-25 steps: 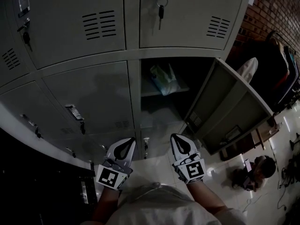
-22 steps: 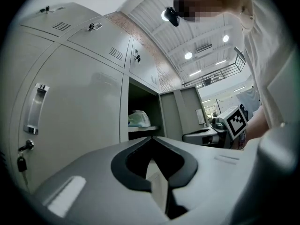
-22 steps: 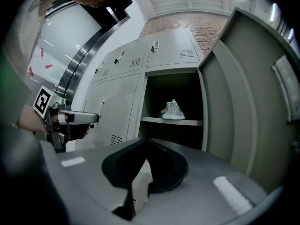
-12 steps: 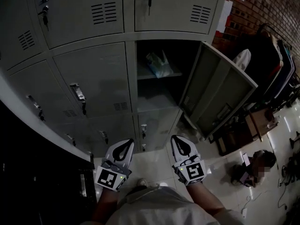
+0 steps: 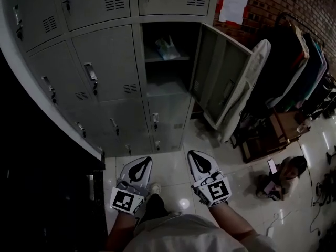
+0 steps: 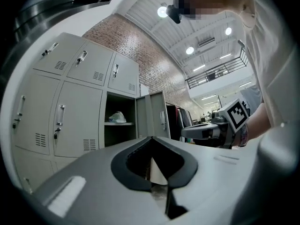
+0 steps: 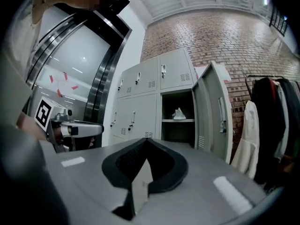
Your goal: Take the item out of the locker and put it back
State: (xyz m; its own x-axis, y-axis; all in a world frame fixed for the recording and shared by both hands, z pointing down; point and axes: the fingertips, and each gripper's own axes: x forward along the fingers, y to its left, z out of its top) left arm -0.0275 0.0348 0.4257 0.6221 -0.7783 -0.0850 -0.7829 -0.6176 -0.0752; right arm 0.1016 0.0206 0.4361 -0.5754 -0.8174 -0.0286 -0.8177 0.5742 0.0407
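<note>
This is a locker area in a large industrial-style hall. A bank of grey metal lockers (image 5: 105, 62) stands against a brick wall (image 7: 225, 36), with a clothes rack (image 5: 299, 54) full of hanging garments beside it. Glossy floor tiles (image 5: 173, 159), a high ceiling with round lamps (image 6: 190, 50) and a railed upper gallery (image 6: 215, 71) show the hall's scale.

No writing can be read: the paper notice (image 5: 233, 4) right of the lockers (image 5: 105, 62) (white, red marks) is too small.
</note>
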